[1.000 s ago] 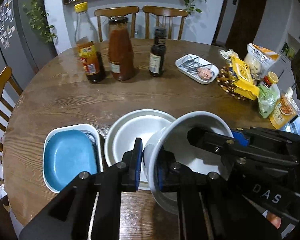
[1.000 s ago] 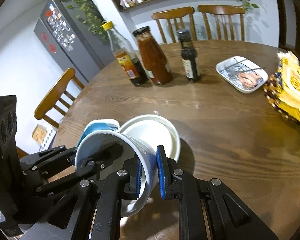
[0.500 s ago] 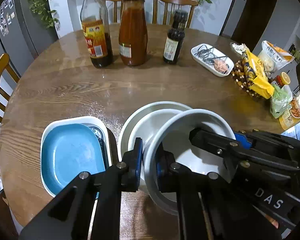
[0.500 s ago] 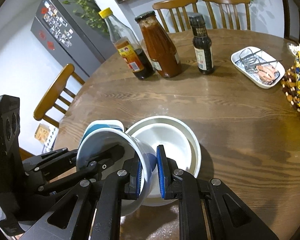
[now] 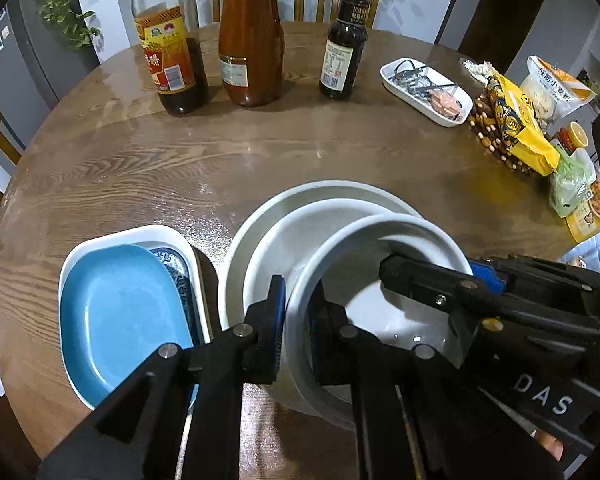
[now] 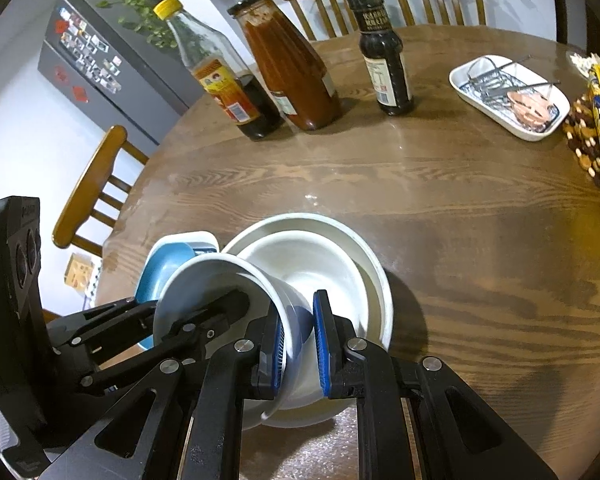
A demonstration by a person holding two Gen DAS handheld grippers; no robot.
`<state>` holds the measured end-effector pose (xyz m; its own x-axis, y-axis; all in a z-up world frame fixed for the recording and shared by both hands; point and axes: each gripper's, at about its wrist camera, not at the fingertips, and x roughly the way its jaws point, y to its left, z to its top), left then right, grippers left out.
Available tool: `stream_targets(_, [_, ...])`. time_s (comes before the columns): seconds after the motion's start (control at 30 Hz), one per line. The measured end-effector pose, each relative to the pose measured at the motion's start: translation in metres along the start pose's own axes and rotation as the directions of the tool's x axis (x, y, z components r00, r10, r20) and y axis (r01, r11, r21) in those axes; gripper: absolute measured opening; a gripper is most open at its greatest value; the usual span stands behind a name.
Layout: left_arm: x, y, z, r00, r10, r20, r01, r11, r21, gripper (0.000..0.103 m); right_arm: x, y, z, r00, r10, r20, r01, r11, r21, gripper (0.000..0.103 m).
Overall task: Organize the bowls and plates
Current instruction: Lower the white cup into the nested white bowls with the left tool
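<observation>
A deep white bowl (image 5: pixel 340 256) hangs tilted between both grippers. My left gripper (image 5: pixel 298 336) is shut on its left rim, one finger inside and one outside. My right gripper (image 6: pixel 300 344) is shut on the opposite rim of the same bowl (image 6: pixel 208 276). Right under and behind it, two nested white bowls (image 5: pixel 300 208) rest on the round wooden table (image 5: pixel 260 152), and the held bowl overlaps their near rim. To the left sits a blue plate (image 5: pixel 120 312) inside a white rectangular dish (image 5: pixel 148 232). The held bowl's base is hidden.
At the table's far side stand a vinegar bottle (image 5: pixel 172 52), a red sauce jar (image 5: pixel 252 40) and a dark bottle (image 5: pixel 344 44). A small white dish of clips (image 5: pixel 424 92) and snack packets (image 5: pixel 516 128) lie at the right. Wooden chairs ring the table.
Both grippers have sunk and moved forward with the white bowl. It now hangs over the near rim of the nested bowls instead of in front of them.
</observation>
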<state>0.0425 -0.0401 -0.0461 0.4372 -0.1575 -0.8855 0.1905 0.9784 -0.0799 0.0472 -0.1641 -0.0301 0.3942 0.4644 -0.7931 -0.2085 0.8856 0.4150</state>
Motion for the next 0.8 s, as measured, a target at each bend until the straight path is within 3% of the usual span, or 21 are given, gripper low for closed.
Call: stream_targets(0.8, [0.023, -0.001, 0.001, 0.999, 0.011, -0.049, -0.010, 1.000, 0.030, 0.010, 0.017, -0.008, 0.001, 0.998, -0.033, -0.054, 0.033, 0.999, 0.007, 0.016])
